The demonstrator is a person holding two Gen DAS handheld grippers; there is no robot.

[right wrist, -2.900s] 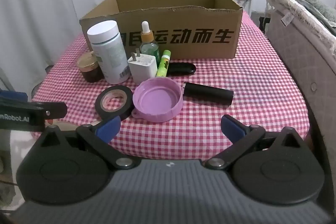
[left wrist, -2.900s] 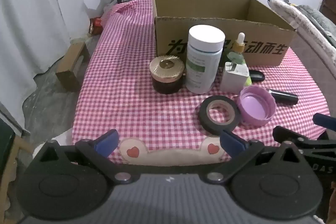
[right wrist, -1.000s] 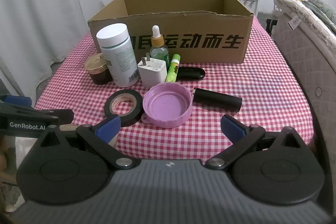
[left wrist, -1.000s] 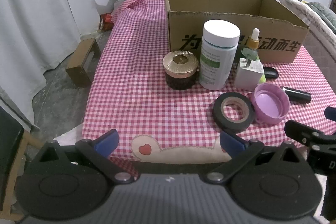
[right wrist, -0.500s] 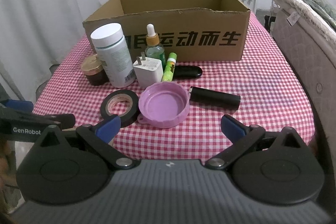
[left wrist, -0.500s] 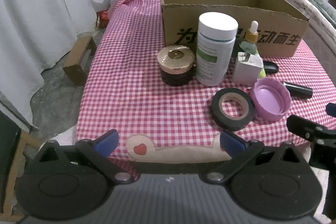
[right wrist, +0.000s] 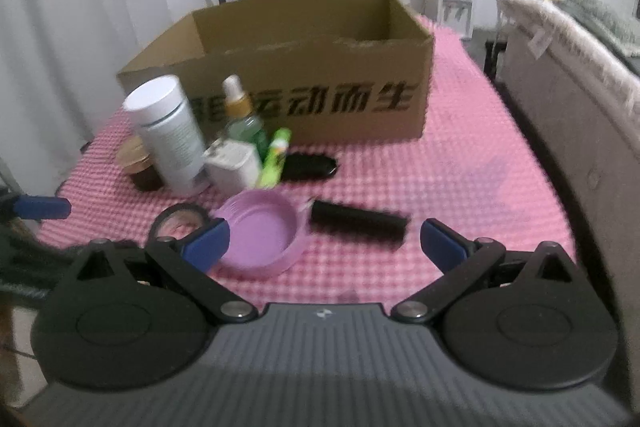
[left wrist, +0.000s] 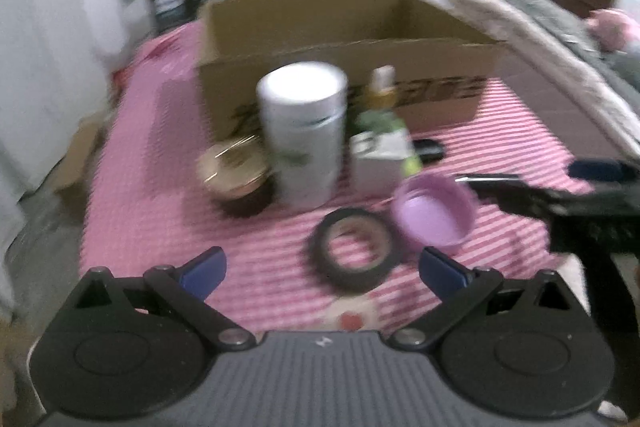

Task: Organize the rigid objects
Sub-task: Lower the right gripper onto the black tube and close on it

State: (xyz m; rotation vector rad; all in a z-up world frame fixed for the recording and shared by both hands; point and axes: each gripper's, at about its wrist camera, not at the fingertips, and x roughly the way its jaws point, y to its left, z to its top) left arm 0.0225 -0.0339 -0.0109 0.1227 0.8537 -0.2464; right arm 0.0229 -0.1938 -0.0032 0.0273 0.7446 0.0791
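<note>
both views are pretty motion-blurred. left gripper (left wrist: 322,269) has its jaws wide apart with nothing between them, hovering over the near edge of the surface (right wrist: 460,179), which is covered in pink checkered cloth. right gripper (right wrist: 325,243) is the same deal, jaws spread and empty, low over the purple lid (right wrist: 262,233). the roll of black tape (left wrist: 354,253) lies flat just left of that lid, touching or almost. a black tube (right wrist: 358,221) lies on its side right of the lid. behind them stand a white bottle (right wrist: 170,135), a gold-lidded jar (left wrist: 238,179), a white charger (right wrist: 236,163), a dropper bottle (right wrist: 242,119) and a green lip balm (right wrist: 276,157), all in front of the open cardboard box (right wrist: 320,79).
</note>
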